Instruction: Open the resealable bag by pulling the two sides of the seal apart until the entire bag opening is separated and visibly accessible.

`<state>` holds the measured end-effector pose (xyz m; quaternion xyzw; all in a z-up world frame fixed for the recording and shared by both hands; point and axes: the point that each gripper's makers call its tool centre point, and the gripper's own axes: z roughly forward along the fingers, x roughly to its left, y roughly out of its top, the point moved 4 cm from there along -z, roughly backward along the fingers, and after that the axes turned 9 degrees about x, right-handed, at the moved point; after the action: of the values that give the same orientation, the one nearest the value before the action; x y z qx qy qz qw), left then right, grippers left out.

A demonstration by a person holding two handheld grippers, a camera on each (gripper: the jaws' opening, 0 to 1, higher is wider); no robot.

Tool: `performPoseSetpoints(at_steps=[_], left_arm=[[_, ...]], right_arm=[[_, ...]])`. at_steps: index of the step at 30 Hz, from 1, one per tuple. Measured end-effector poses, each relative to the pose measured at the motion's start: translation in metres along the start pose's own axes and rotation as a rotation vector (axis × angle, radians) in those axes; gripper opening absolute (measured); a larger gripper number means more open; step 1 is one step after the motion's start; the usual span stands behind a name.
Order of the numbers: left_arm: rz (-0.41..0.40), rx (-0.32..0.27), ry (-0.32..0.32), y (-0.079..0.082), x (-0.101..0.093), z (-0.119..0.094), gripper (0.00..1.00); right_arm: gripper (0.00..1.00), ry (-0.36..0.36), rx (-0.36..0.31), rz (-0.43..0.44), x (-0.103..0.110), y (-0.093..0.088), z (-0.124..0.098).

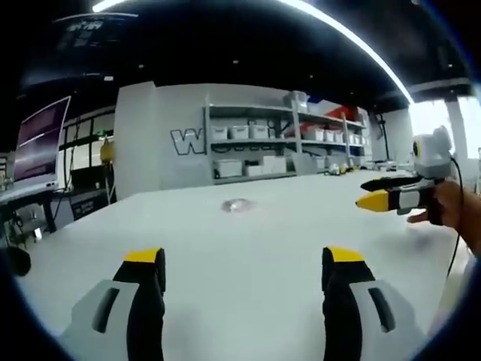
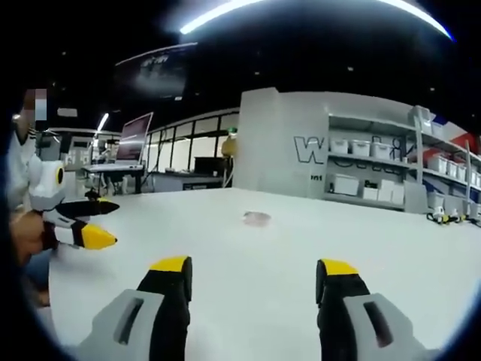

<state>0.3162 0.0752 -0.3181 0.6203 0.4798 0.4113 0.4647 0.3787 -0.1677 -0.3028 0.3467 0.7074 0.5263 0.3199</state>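
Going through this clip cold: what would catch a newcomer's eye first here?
Probably the wide white table, bare but for a small clear bag lying flat far out near its middle. Next, the yellow-tipped jaws of the left gripper and right gripper, both spread open above the near edge and holding nothing. Behind the table stand grey shelves stacked with white bins.

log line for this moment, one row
stage: approach | bag: flat on white table, untouched | left gripper: open, empty | right gripper: open, empty
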Motion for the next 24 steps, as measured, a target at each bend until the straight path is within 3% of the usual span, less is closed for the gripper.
performPoseSetpoints(at_steps=[10,24], left_arm=[[0.028,0.050,-0.044,-0.007,-0.009,0.004,0.85],[0.020,0.048,-0.045,-0.008,-0.008,0.004,0.85]], right_arm=[[0.60,0.028,0.012,0.025,-0.002,-0.007,0.012],[0.56,0.017,0.001,0.058,-0.004,-0.014,0.010]])
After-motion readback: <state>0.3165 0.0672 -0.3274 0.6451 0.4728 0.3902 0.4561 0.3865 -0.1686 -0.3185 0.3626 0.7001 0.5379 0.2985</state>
